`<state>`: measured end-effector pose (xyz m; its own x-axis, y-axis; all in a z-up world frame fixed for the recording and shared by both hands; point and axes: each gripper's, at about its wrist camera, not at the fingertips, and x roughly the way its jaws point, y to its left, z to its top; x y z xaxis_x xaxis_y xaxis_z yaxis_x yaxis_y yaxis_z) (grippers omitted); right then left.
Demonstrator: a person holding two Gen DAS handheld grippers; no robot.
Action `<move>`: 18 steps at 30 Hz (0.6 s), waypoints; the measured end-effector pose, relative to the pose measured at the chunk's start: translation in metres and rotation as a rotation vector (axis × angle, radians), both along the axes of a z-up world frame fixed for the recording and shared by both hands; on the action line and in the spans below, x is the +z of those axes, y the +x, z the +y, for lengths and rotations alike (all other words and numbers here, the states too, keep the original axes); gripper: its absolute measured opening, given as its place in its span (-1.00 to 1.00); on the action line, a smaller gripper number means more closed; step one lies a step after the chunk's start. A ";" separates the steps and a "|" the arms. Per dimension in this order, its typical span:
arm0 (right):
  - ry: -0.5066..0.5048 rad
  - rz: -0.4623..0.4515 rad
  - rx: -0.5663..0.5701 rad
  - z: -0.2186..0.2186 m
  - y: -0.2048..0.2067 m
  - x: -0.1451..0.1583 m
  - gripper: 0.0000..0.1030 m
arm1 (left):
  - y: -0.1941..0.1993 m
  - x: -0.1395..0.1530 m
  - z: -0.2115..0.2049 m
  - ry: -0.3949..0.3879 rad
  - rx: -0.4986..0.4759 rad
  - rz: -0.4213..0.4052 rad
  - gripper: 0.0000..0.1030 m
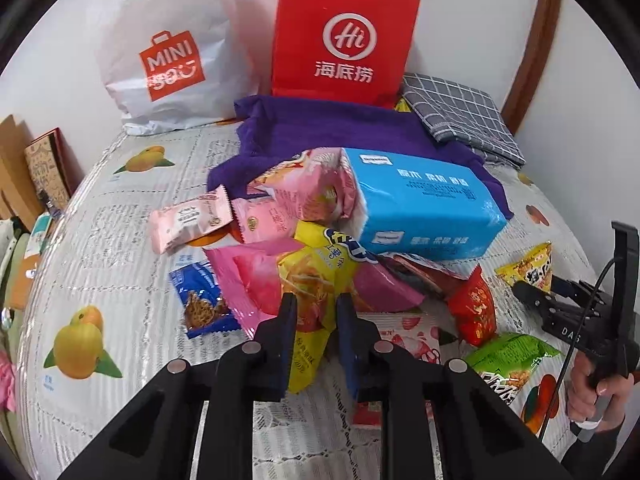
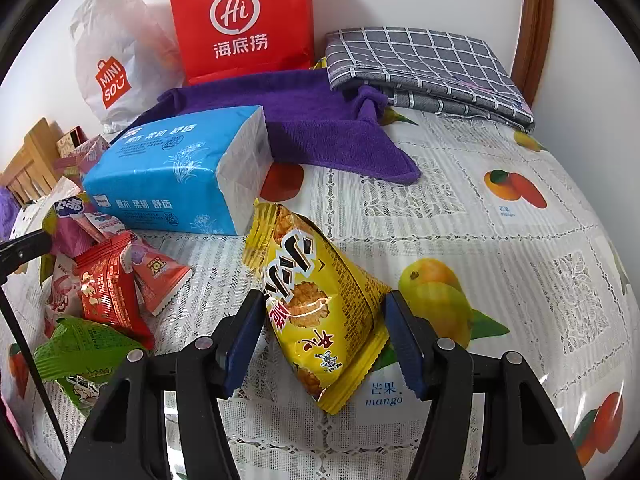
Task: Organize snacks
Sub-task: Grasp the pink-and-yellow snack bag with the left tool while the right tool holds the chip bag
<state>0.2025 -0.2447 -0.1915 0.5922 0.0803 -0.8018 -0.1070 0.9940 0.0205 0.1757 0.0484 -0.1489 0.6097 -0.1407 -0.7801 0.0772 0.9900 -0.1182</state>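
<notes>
In the left wrist view a heap of snack packs lies on the fruit-print tablecloth [image 1: 100,240]. My left gripper [image 1: 317,298] is shut on a yellow snack bag [image 1: 316,272] at the front of the heap, with the blue pads pinching its middle. In the right wrist view my right gripper [image 2: 324,295] is shut on a yellow rice-cracker pack [image 2: 320,300] that stands tilted on the cloth, a pad against each side. From the left wrist view this gripper [image 1: 534,294] shows at the right edge, the cracker pack [image 1: 528,266] at its tips.
A blue tissue pack [image 1: 424,208] rests on the heap over pink [image 1: 188,224], red [image 1: 474,304] and green [image 1: 508,360] packs. Behind are a purple towel [image 1: 340,132], a red paper bag [image 1: 344,36], a white plastic bag [image 1: 168,52] and a grey checked cloth [image 1: 460,116]. A hand [image 1: 596,392] grips the right handle.
</notes>
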 end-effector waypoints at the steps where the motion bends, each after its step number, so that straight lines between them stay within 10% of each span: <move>1: -0.002 0.001 0.001 0.000 0.000 0.000 0.19 | 0.001 0.001 0.001 -0.002 0.007 0.006 -0.30; 5: -0.005 0.005 0.004 0.001 0.001 0.001 0.20 | 0.005 0.011 0.006 -0.047 0.034 -0.030 0.59; 18: 0.007 0.003 0.010 0.000 0.000 -0.001 0.22 | 0.047 -0.028 -0.004 -0.009 0.089 0.090 0.91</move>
<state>0.2025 -0.2449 -0.1923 0.5888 0.0915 -0.8031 -0.1169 0.9928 0.0273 0.2231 0.0448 -0.1774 0.5479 -0.0965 -0.8310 -0.0225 0.9913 -0.1299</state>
